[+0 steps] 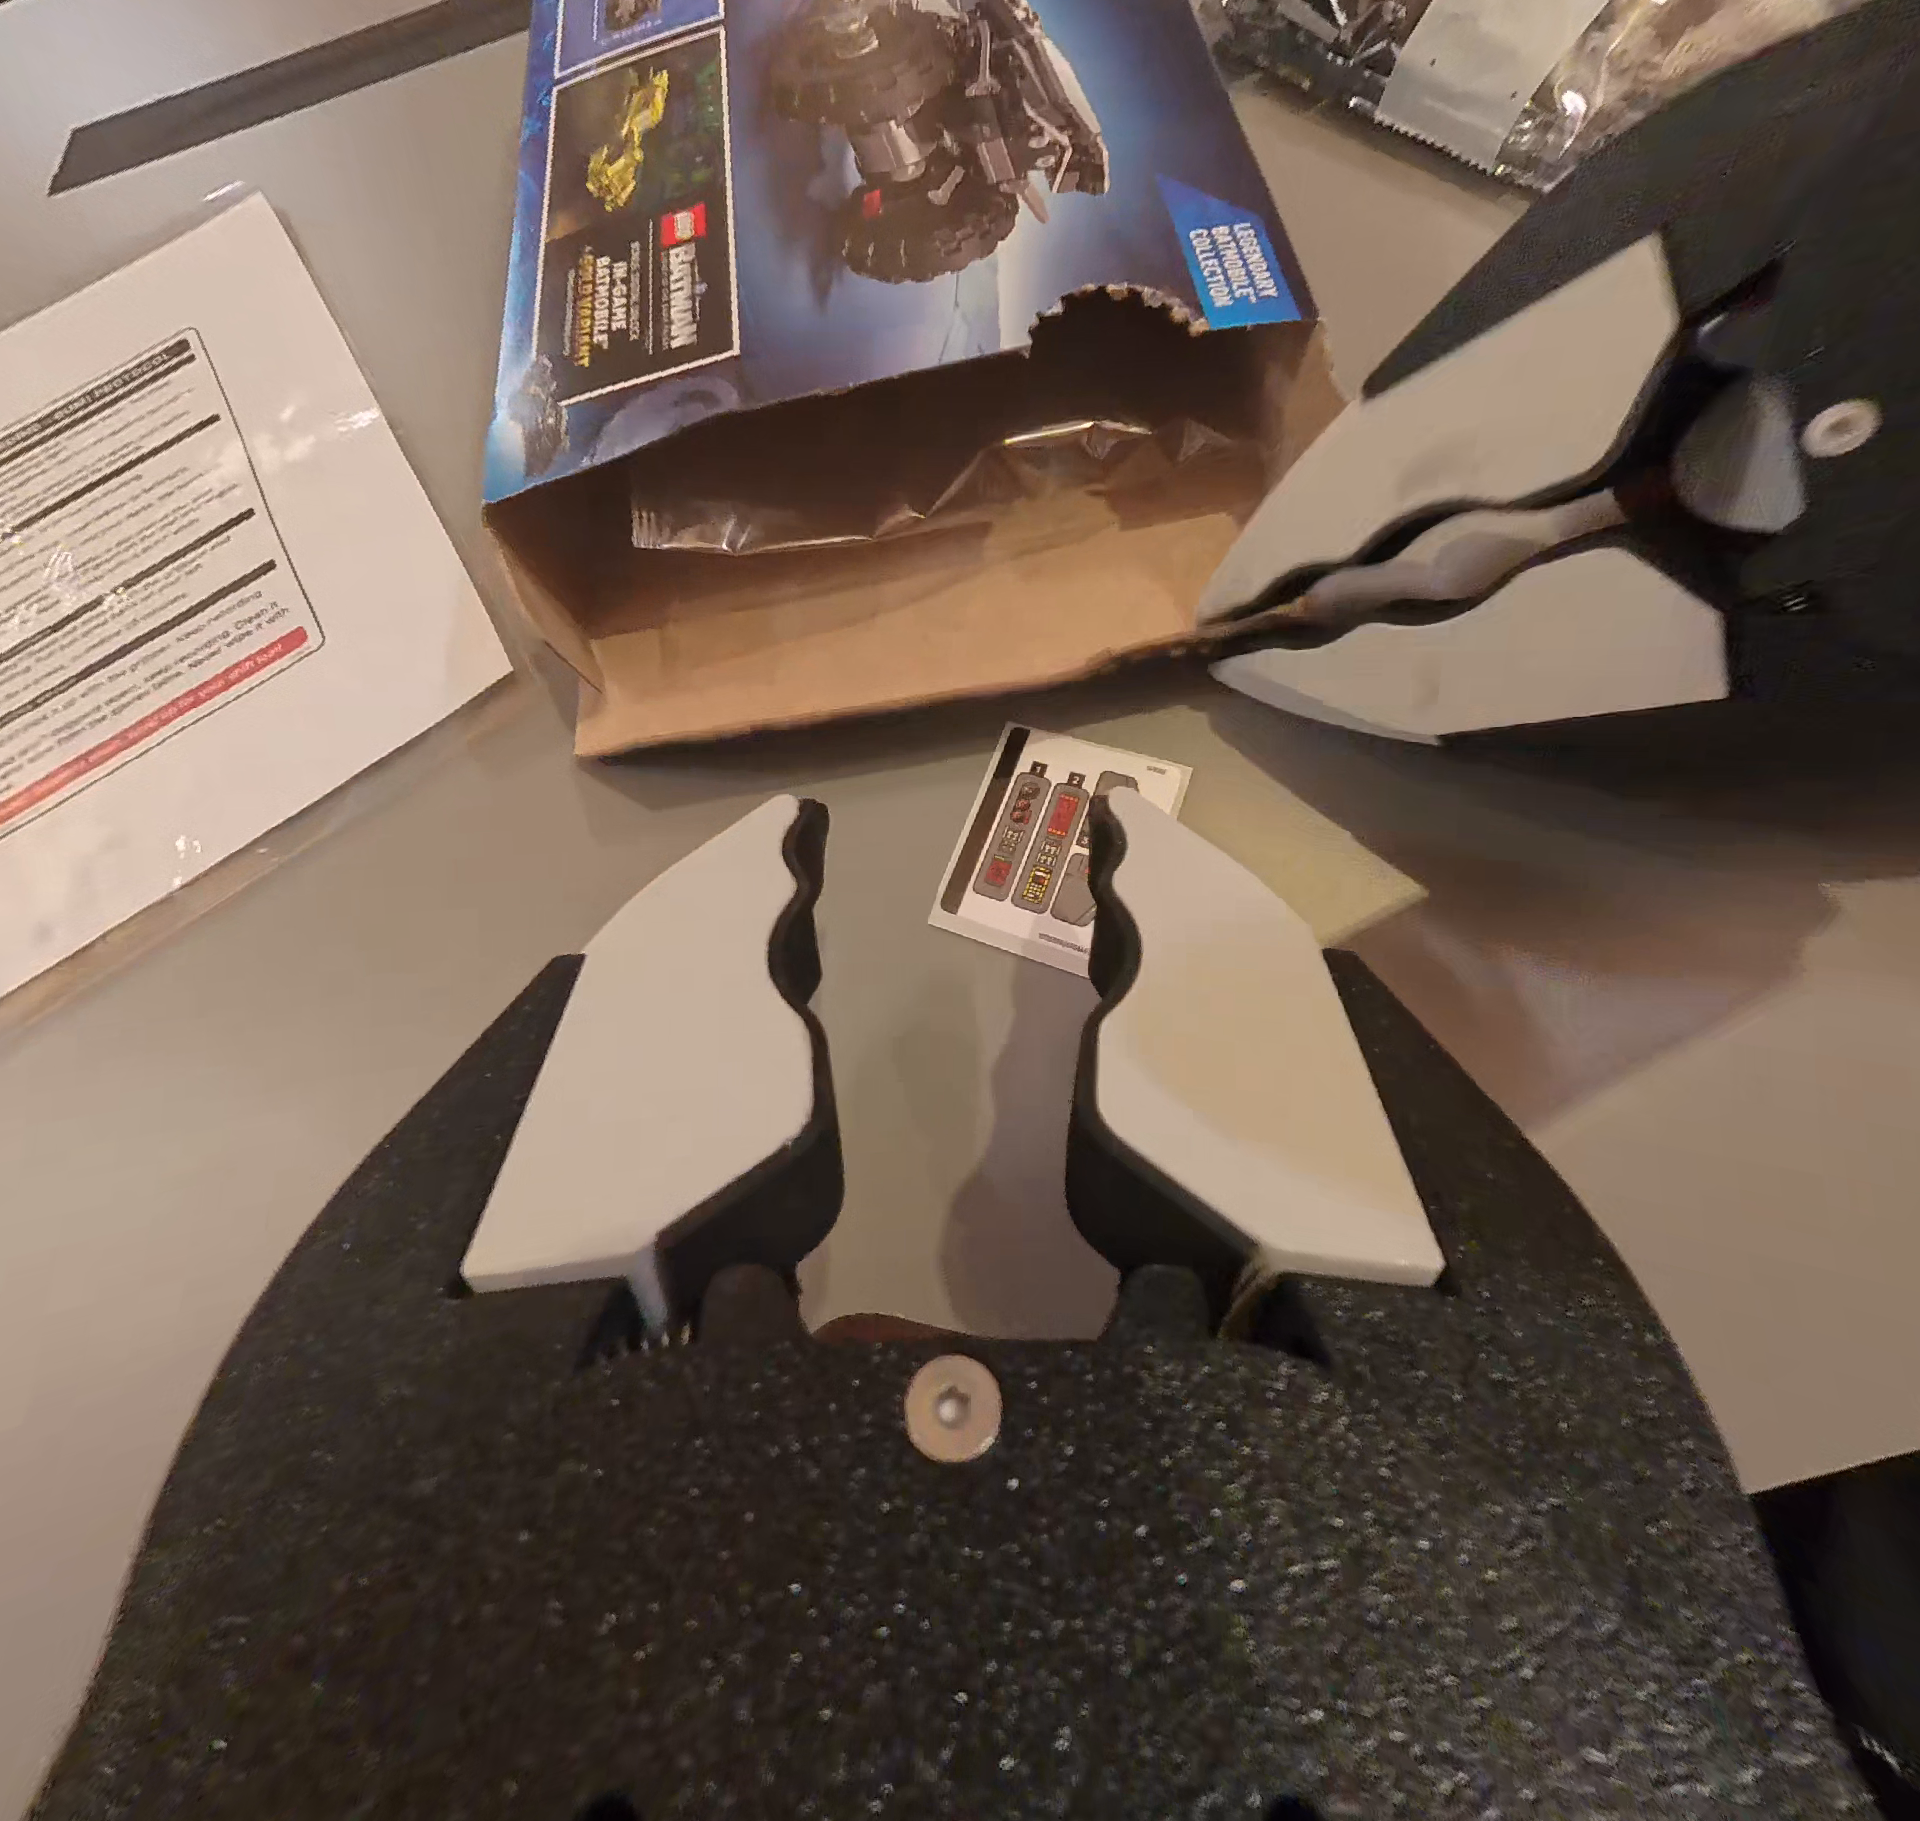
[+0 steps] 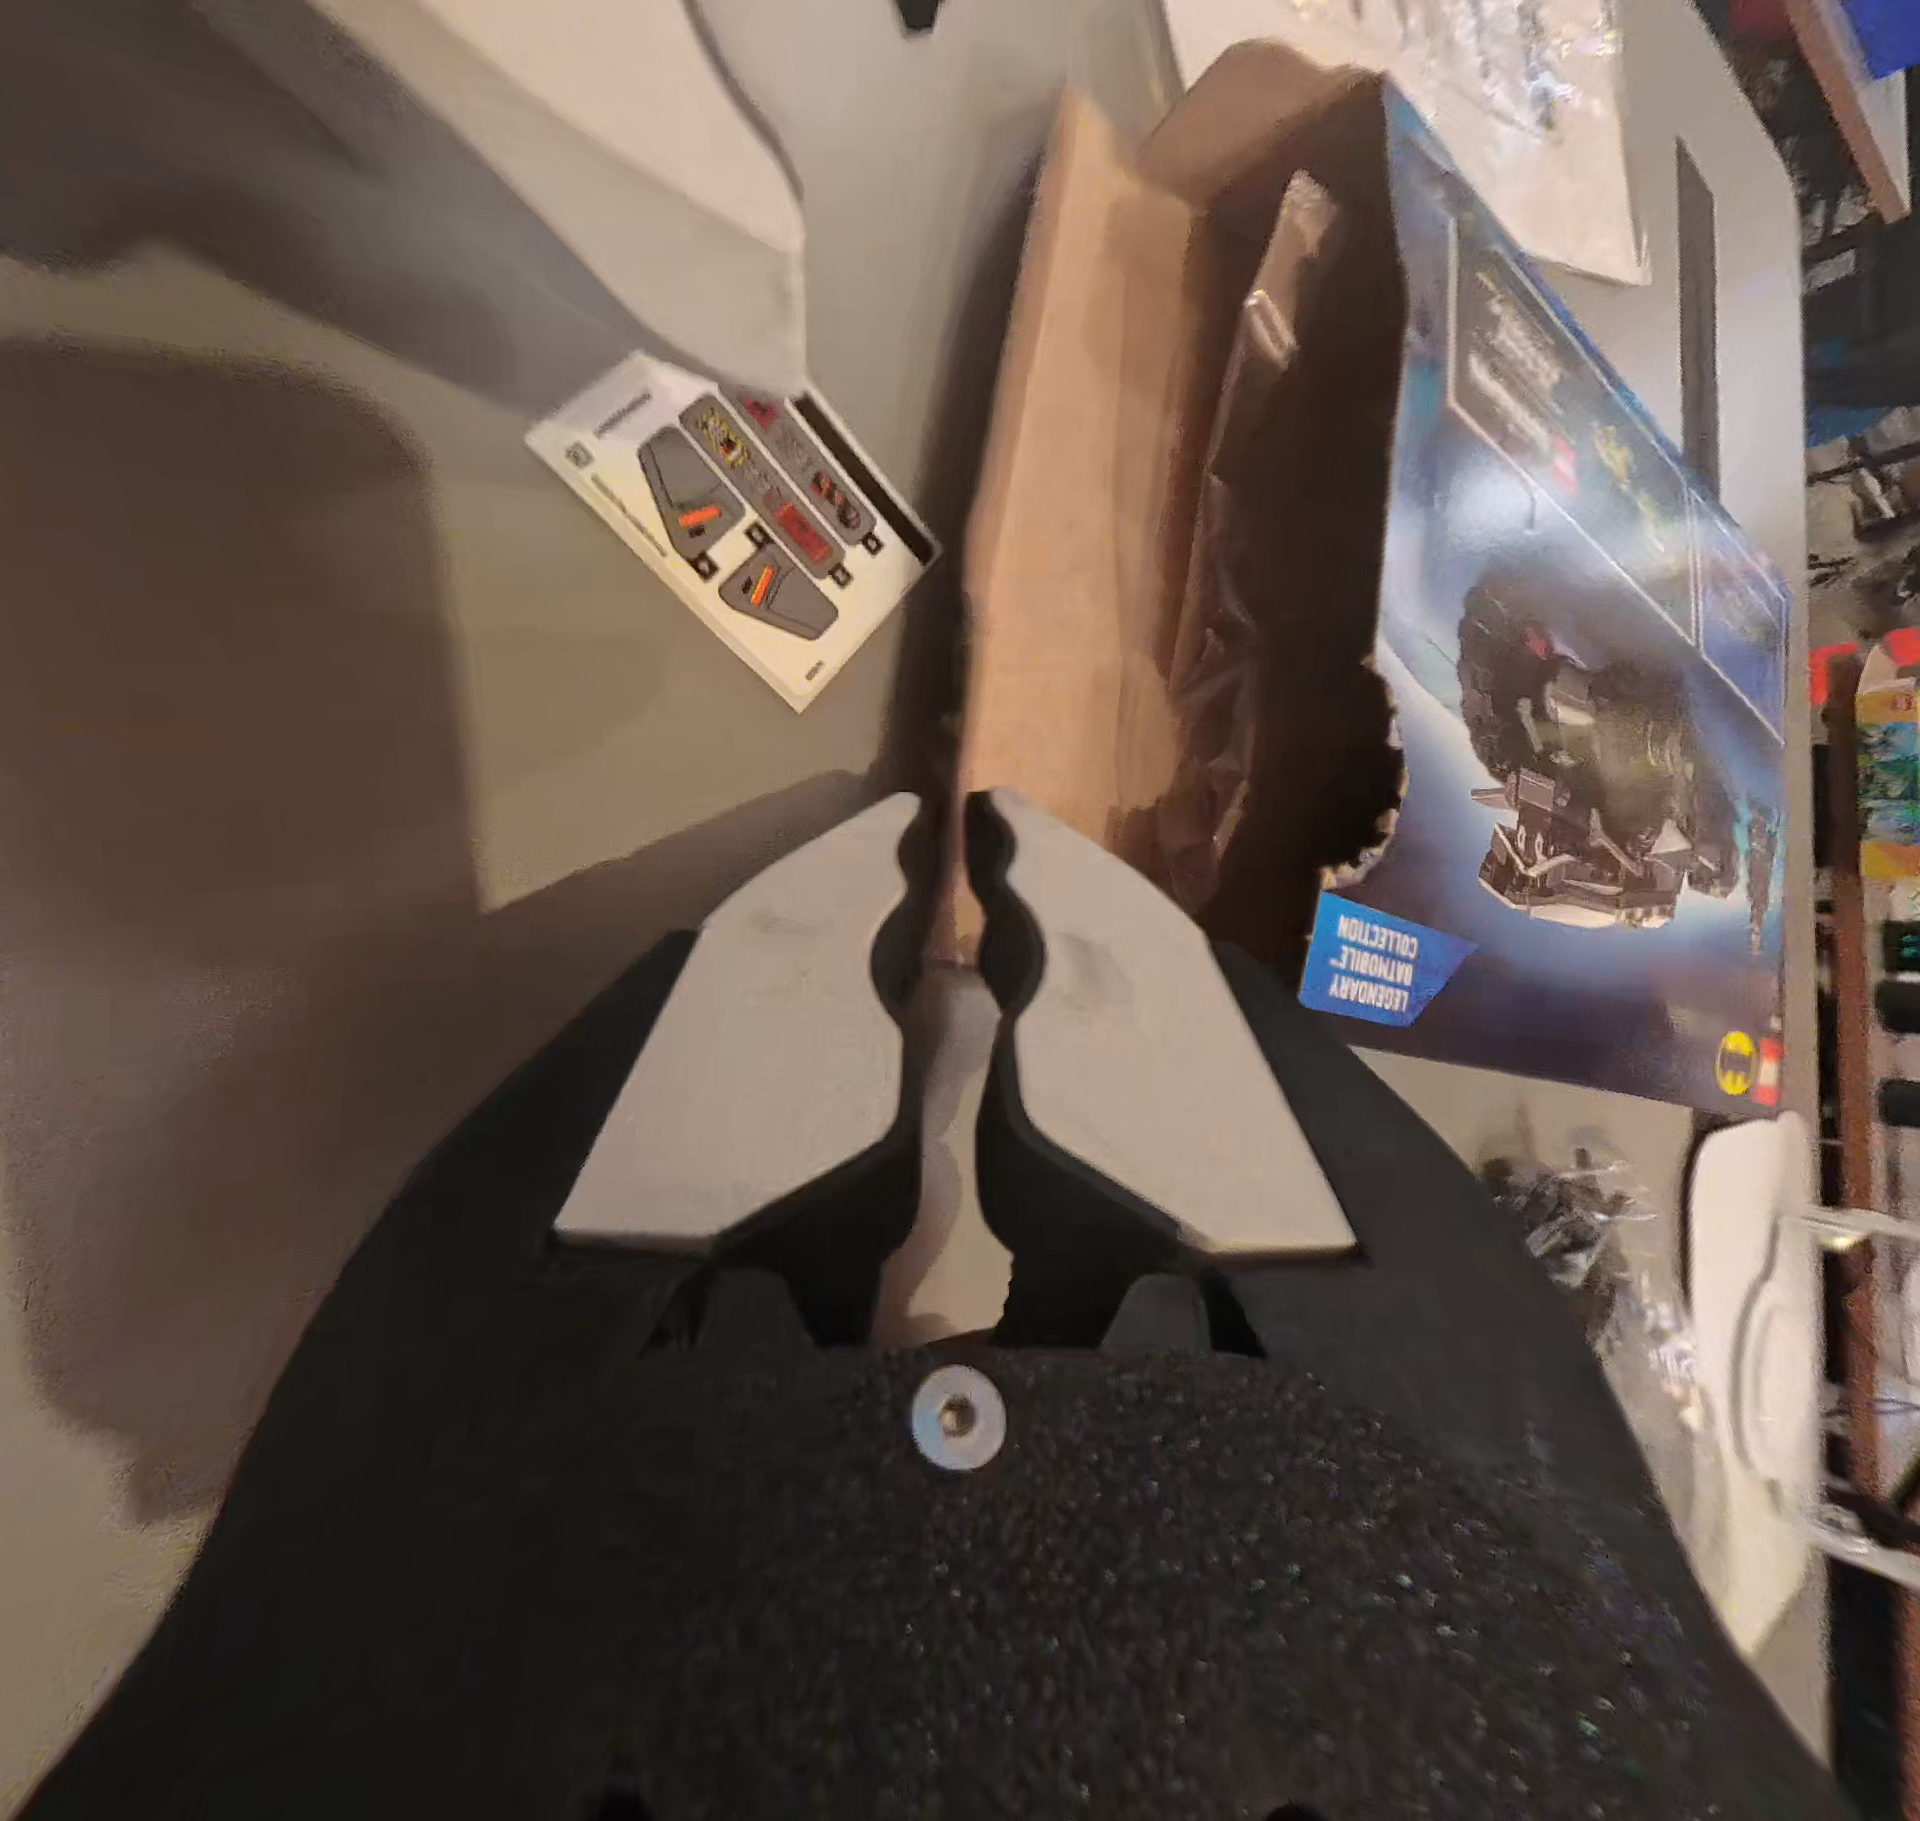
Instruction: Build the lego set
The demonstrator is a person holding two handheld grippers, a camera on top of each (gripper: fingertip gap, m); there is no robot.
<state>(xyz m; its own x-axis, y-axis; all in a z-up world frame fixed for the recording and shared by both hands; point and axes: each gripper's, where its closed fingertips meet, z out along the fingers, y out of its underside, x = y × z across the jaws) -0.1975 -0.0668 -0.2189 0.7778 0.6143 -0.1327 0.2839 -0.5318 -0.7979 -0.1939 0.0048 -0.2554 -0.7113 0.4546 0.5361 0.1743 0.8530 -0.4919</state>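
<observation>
A blue toy-brick box lies on the grey table with its torn end open toward me. A clear plastic bag shows inside it. My left gripper is open and empty, low over the table just in front of the box's brown cardboard flap. A small sticker sheet lies flat by its right fingertip. My right gripper is shut on the corner edge of that flap. It also shows in the left wrist view, pinching the flap's right corner. The sticker sheet lies to its left.
A laminated white sheet lies at the left. Clear bags of dark pieces lie behind the box at the right and also show in the right wrist view. A pale paper lies beside the sticker sheet. About 8 centimetres separates my left fingertips from my right.
</observation>
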